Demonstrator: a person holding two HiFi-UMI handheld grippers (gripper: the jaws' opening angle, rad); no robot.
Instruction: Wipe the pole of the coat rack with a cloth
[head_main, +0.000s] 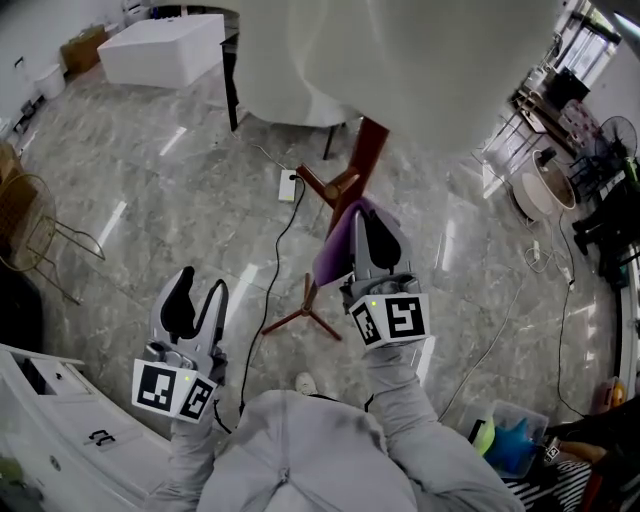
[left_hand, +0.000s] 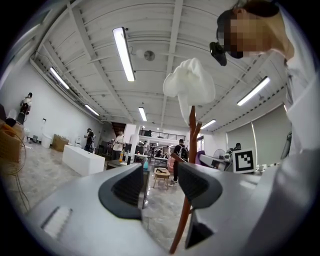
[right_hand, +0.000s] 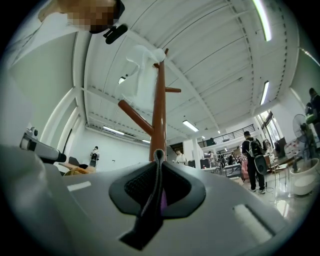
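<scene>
The coat rack's reddish-brown pole (head_main: 366, 150) rises from its spread legs (head_main: 308, 314) on the floor, and a white garment (head_main: 400, 60) hangs over its top. My right gripper (head_main: 376, 222) is shut on a purple cloth (head_main: 336, 250) that lies against the pole and hides its middle part. In the right gripper view the cloth (right_hand: 158, 199) sits pinched between the jaws, with the pole (right_hand: 159, 110) just beyond them. My left gripper (head_main: 201, 296) hangs open and empty to the lower left, apart from the rack. The left gripper view shows the pole (left_hand: 191, 145) past its right jaw.
A white power strip (head_main: 288, 185) with a black cable (head_main: 275, 270) lies on the floor beside the rack's legs. A wire chair (head_main: 40, 235) stands left, a white cabinet (head_main: 50, 400) at bottom left, a white table (head_main: 165, 50) far back, and a clear bin (head_main: 510, 440) at bottom right.
</scene>
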